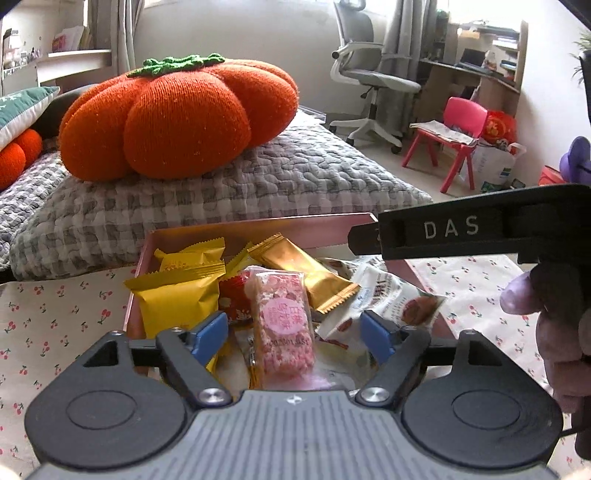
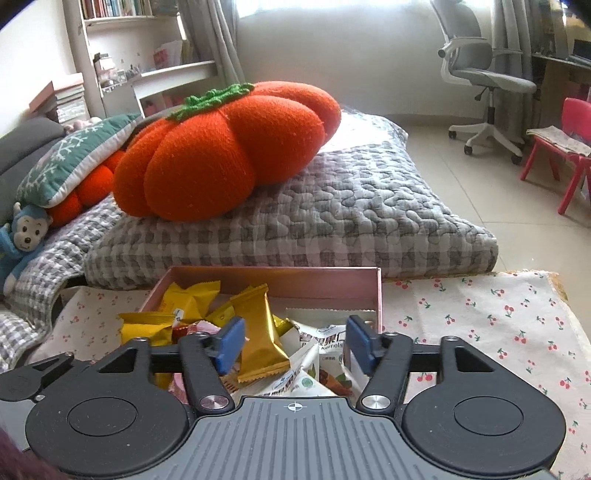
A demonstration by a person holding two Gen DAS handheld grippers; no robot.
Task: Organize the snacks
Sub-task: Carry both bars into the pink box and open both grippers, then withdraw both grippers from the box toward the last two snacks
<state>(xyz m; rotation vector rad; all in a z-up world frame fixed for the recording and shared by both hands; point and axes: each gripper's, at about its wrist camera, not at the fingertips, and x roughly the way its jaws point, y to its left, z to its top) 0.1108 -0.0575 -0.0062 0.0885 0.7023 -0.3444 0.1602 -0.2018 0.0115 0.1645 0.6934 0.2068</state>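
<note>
Snacks lie piled in a pink box (image 1: 258, 225) on the desk (image 1: 55, 314) with a cherry-print cloth. Left tongs (image 1: 291, 332) stand open around a pink snack bar (image 1: 282, 325) without pressing it. Right tongs (image 2: 295, 345) are open too, above a gold packet (image 2: 258, 332) and a white nut bag (image 2: 321, 354).

A home bedroom: quilted mattress (image 2: 332, 206), pumpkin cushion (image 1: 177, 118), bookshelves (image 2: 122, 22), desk chair (image 2: 487, 74).
</note>
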